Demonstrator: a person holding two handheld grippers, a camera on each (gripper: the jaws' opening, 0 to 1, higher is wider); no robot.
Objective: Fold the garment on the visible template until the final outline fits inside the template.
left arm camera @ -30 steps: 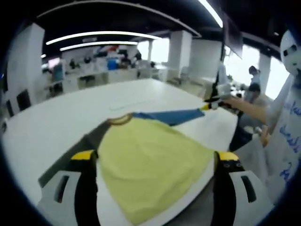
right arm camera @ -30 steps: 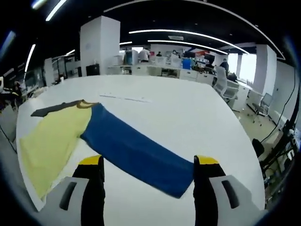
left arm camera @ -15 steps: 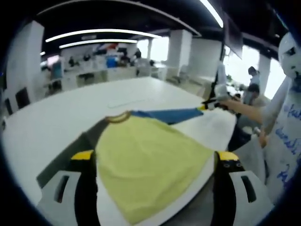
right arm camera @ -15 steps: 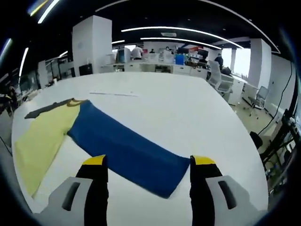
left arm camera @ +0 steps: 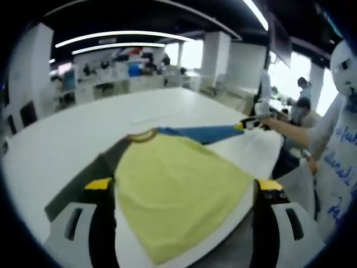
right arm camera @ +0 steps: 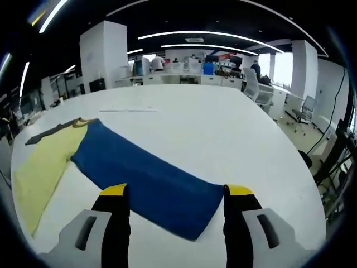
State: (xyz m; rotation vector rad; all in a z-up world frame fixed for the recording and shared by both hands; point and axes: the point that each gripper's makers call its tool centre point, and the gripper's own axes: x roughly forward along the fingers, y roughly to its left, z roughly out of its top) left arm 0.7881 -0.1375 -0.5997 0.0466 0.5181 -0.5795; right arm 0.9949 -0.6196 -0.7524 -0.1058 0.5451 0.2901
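The garment lies flat on the white table point(left arm camera: 50, 139): a yellow body point(left arm camera: 178, 184), a dark grey sleeve point(left arm camera: 83, 181), a blue sleeve point(left arm camera: 201, 133) and a brown collar point(left arm camera: 142, 135). My left gripper point(left arm camera: 184, 186) is open over the yellow hem at the table's near edge. In the left gripper view my right gripper point(left arm camera: 252, 123) hovers at the blue sleeve's far tip. Its own view shows the right gripper point(right arm camera: 176, 191) open, the blue sleeve point(right arm camera: 145, 178) end lying between its jaws. The yellow body point(right arm camera: 42, 167) is at the left. A faint template line point(right arm camera: 128, 110) runs beyond the garment.
A person's arm point(left arm camera: 287, 129) reaches in from the right, with other people seated behind. A white sheet with blue writing point(left arm camera: 340, 167) stands at the far right. Office chairs point(right arm camera: 304, 109) and desks ring the table; the table's edge point(right arm camera: 309, 184) curves close on the right.
The right gripper's view has drawn closer to the blue sleeve, whose end now sits further in between its jaws. The left view has barely shifted; the garment lies as before.
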